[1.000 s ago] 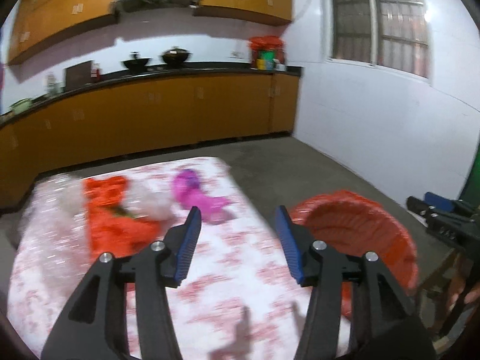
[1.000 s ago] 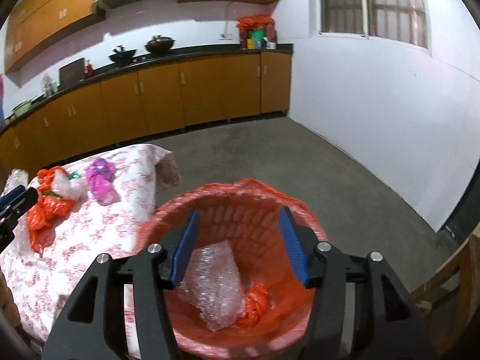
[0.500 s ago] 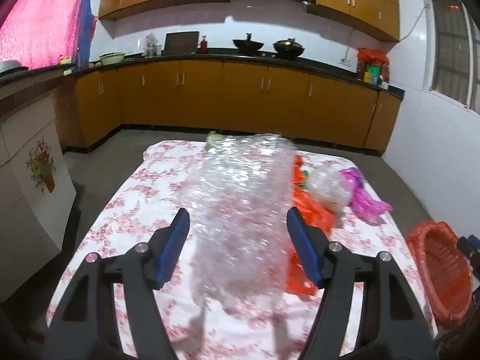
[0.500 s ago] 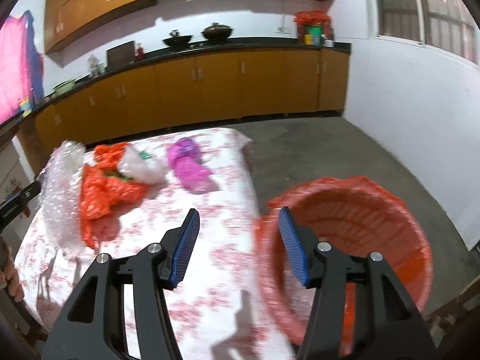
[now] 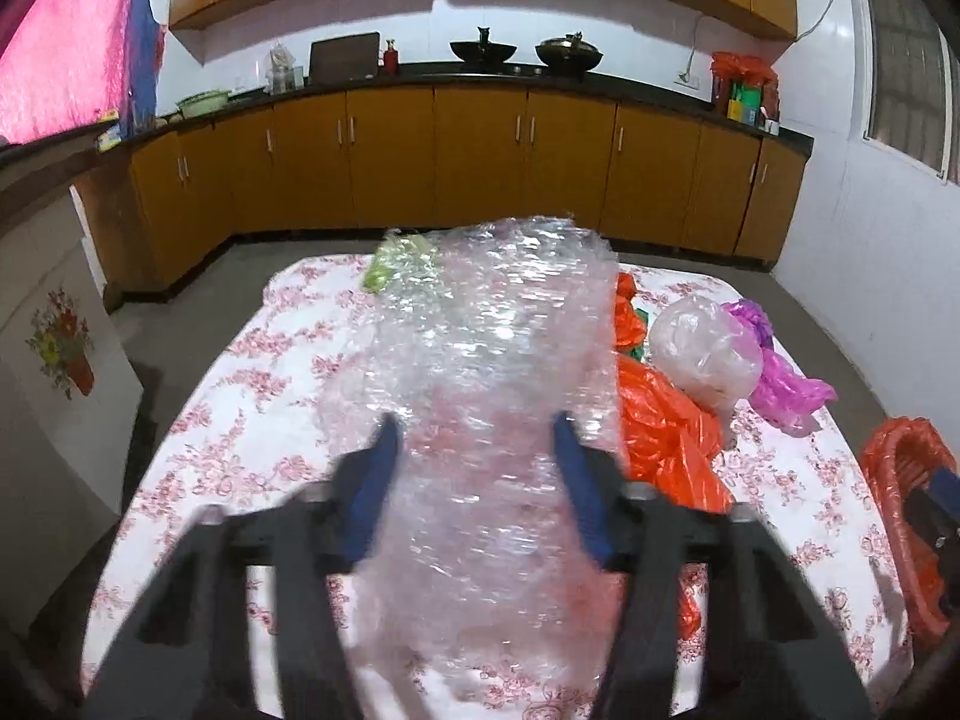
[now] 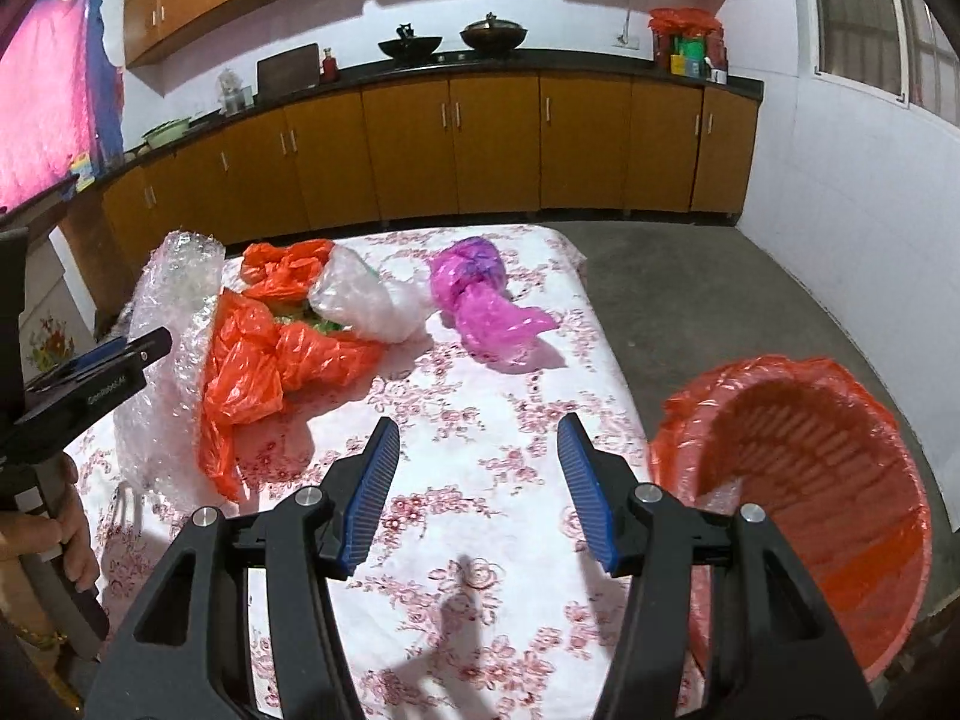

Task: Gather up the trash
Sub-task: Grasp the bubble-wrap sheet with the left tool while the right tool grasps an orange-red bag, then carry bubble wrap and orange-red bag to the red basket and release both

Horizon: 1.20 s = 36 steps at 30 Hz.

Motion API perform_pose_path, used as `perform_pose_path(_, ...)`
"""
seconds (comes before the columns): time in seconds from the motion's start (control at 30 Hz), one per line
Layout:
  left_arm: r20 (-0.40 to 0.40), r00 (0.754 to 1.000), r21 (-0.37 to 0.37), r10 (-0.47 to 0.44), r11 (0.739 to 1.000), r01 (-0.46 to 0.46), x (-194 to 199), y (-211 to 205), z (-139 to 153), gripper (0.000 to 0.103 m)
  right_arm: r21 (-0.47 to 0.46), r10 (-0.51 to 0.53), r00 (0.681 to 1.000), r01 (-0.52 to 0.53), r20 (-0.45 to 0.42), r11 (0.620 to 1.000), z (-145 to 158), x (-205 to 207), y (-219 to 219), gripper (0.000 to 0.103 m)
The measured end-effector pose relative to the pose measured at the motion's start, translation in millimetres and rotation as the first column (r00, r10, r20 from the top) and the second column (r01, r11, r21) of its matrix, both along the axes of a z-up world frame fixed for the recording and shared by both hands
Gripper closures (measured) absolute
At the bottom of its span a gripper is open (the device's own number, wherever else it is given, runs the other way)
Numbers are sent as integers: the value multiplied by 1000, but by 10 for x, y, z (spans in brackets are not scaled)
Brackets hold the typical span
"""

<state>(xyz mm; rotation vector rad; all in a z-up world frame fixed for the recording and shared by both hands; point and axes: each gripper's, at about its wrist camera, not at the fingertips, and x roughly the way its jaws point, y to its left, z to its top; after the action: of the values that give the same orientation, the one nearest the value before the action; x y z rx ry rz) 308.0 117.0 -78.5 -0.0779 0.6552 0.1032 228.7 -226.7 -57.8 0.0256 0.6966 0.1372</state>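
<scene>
One line of small pale lettering ran along the side of the left gripper [image 6: 99, 381], where it entered the right wrist view from the left edge; the print was too small and blurred to read with certainty. The packets and containers on the black countertop [image 6: 540, 63] near the window carried coloured faces, but no word or number on them could be made out. No legible brand, label, number or sign appeared anywhere in the left wrist view.
</scene>
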Motion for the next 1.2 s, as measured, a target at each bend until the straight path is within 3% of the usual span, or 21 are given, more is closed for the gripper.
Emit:
perform_pose_path(0.13, 12, 1000, -26, -15, 1000, 16, -36, 40, -24, 89, 5, 8, 1000, -8, -13, 1000, -42, 32, 53, 47)
perform_pose_path(0.23, 34, 999, -38, -14, 999, 16, -105, 91, -4, 93, 10, 13, 1000, -13, -17, 1000, -54, 56, 97, 47)
perform_pose_path(0.6, 110, 992, -22, 58, 998, -56, -478, 479, 248, 94, 90, 110, 994, -108, -17, 990, 0, 239, 549, 47)
perform_pose_path(0.87, 98, 988, -23, 120, 993, -118, -573, 781, 267, 94, 94, 206, 977, -200, -57, 975, -106, 423, 1117, 50)
perform_pose_path(0.97, 99, 987, -22, 130, 992, -128, -593, 829, 275, 94, 71, 208, 974, -202, -95, 977, -196, 507, 1214, 63)
perform_pose_path(1.03, 99, 986, -26, 131, 991, -129, -606, 843, 274, 94, 78, 209, 970, -200, -126, 977, -258, 547, 1209, 84)
perform_pose_path(1.1, 98, 987, -31, 129, 992, -126, -620, 851, 268, 94, 102, 206, 966, -192, -156, 976, -316, 563, 1158, 97)
perform_pose_path(1.2, 100, 988, -32, 121, 992, -118, -625, 823, 280, 94, 119, 198, 968, -181, -153, 976, -303, 518, 1044, 100)
